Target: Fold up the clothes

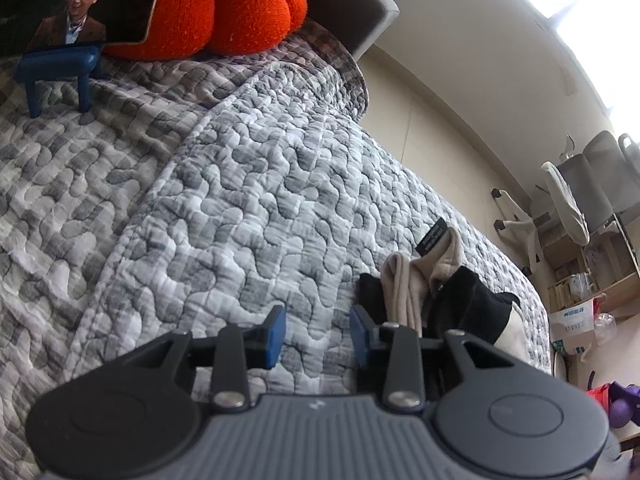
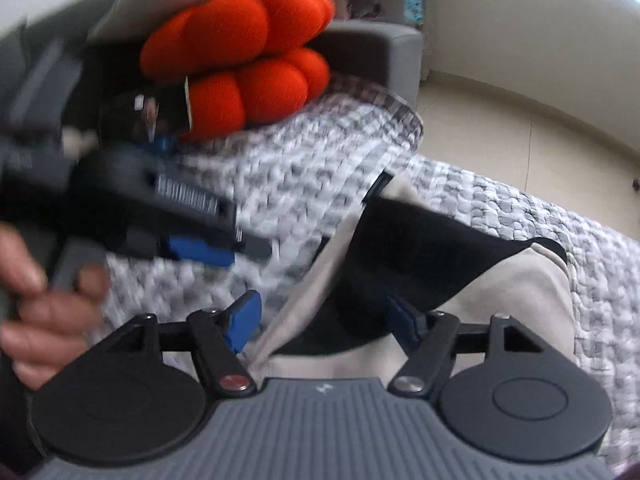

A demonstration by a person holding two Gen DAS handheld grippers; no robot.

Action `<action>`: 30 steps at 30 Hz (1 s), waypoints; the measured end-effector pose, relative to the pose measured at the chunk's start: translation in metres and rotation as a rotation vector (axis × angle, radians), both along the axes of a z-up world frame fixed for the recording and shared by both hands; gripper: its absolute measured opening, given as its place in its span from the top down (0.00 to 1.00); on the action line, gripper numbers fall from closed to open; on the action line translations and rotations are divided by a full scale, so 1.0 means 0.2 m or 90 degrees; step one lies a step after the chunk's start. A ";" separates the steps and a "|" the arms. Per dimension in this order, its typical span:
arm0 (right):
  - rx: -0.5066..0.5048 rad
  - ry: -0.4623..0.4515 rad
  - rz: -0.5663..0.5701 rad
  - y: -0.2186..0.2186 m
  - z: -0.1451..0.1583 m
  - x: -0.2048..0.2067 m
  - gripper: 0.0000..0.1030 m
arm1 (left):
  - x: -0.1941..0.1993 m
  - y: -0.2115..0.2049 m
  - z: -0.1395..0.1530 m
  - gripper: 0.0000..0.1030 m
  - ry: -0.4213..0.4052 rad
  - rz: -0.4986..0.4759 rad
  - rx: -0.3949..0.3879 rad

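On the grey quilt [image 1: 224,184] a crumpled beige-and-black garment [image 2: 420,256] lies bunched near the edge, between the wide-open, empty right gripper [image 2: 324,320] and beside the left gripper [image 1: 318,334], also open, holding nothing.

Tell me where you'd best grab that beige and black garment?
Probably the beige and black garment by its beige left edge, approached from above: that hem lies as a thin exposed fold between the open right claw fingers, on the grey quilted bedspread.

Your blue-padded black grippers [image 1: 318,334] work a beige-and-black garment [image 2: 460,264] on a grey-and-white mottled quilt [image 1: 240,200]; behind it sit orange-red cushions [image 1: 224,4] and a blue stand [image 1: 56,66].
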State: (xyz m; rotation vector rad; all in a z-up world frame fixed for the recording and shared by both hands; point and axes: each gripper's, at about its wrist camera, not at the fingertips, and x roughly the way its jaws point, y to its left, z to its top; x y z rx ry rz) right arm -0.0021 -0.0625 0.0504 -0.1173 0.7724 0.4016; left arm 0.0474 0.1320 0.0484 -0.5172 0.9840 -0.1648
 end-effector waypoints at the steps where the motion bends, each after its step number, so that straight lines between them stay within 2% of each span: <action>1: -0.013 0.005 0.010 0.02 -0.02 0.00 0.30 | 0.00 0.00 0.00 0.63 0.001 0.001 -0.003; 6: -0.072 0.023 0.060 0.09 -0.09 -0.03 0.29 | 0.00 0.02 -0.01 0.57 0.002 0.004 -0.041; 8: -0.071 0.026 0.066 0.08 -0.08 -0.05 0.37 | 0.00 0.03 -0.02 0.50 0.009 0.000 -0.080; 10: -0.063 0.030 0.071 0.06 -0.08 -0.06 0.43 | 0.01 0.03 -0.04 0.47 0.017 -0.005 -0.120; 13: -0.061 0.030 0.083 0.05 -0.07 -0.08 0.50 | 0.00 0.01 -0.05 0.43 0.019 -0.016 -0.148; 16: -0.081 0.018 0.103 0.06 -0.06 -0.10 0.51 | 0.00 -0.03 -0.05 0.38 0.015 -0.028 -0.165; 21: -0.073 0.015 0.103 0.06 -0.07 -0.10 0.51 | 0.02 -0.07 -0.06 0.30 0.008 -0.048 -0.190; 26: -0.069 0.012 0.109 0.06 -0.06 -0.11 0.51 | 0.04 -0.13 -0.07 0.24 0.003 -0.076 -0.193; 30: -0.055 0.017 0.111 0.04 -0.04 -0.10 0.51 | 0.06 -0.22 -0.09 0.21 0.006 -0.111 -0.139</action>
